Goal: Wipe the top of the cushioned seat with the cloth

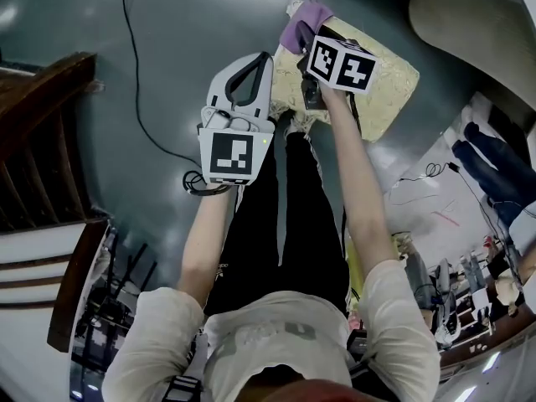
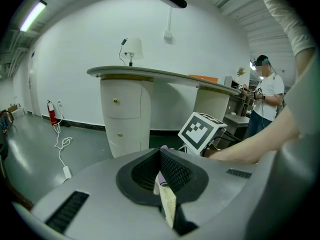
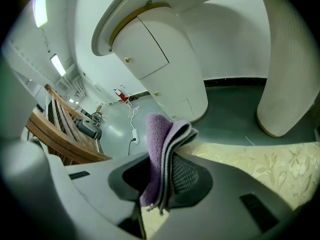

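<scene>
Two grippers work at the yellow cushioned seat [image 1: 387,86]. Right gripper [image 3: 167,179] clamps the folded purple cloth [image 3: 159,141] upright over the seat's edge. Left gripper [image 2: 161,176], jaws pressed together on nothing, hangs just beside the seat.

The head camera looked steeply down from above the person onto both arms and the cushioned seat [image 1: 394,82]. The left gripper [image 1: 261,64] camera faced level across the room towards a white counter [image 2: 150,79]. The right gripper [image 1: 310,47] camera sat very near the cloth [image 3: 165,154], low over the seat. Both gripper views shared the counter, while the head and right gripper views shared the seat.
</scene>
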The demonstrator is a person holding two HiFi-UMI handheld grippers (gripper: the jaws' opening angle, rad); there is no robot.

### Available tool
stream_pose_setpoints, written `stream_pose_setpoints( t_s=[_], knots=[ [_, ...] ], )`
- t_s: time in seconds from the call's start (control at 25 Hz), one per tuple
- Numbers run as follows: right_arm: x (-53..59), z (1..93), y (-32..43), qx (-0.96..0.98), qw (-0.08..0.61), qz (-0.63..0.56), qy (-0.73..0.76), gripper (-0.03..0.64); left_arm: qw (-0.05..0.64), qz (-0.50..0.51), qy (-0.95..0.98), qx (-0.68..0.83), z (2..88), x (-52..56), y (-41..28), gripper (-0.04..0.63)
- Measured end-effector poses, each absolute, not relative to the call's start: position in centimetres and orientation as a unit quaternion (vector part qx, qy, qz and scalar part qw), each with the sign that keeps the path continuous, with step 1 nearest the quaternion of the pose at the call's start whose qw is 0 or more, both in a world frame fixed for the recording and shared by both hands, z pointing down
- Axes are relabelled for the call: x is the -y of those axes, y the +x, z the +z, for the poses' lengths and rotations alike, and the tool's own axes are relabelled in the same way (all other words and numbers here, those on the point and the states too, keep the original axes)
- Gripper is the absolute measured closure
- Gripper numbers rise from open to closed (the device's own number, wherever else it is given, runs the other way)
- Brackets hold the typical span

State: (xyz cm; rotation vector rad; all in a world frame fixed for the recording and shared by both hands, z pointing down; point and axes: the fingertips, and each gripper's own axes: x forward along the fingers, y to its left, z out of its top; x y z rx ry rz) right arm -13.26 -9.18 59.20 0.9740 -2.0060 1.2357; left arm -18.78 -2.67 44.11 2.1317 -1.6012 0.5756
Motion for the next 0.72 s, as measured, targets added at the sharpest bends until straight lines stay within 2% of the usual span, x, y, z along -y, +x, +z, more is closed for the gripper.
stream_pose_setpoints(
  t_s=[0.4,0.72],
  knots=[
    [9.3,58.5,-11.1,0.766,0.284,0.448,0.363,0.523,0.193,0.227,0.787,0.54,44.5,3.9,-15.6,0.591],
    [9.8,57.8,-3.3,0.752,0.288,0.44,0.397,0.523,0.195,0.204,0.803,0.525,43.3,6.4,-11.1,0.591]
  ],
)
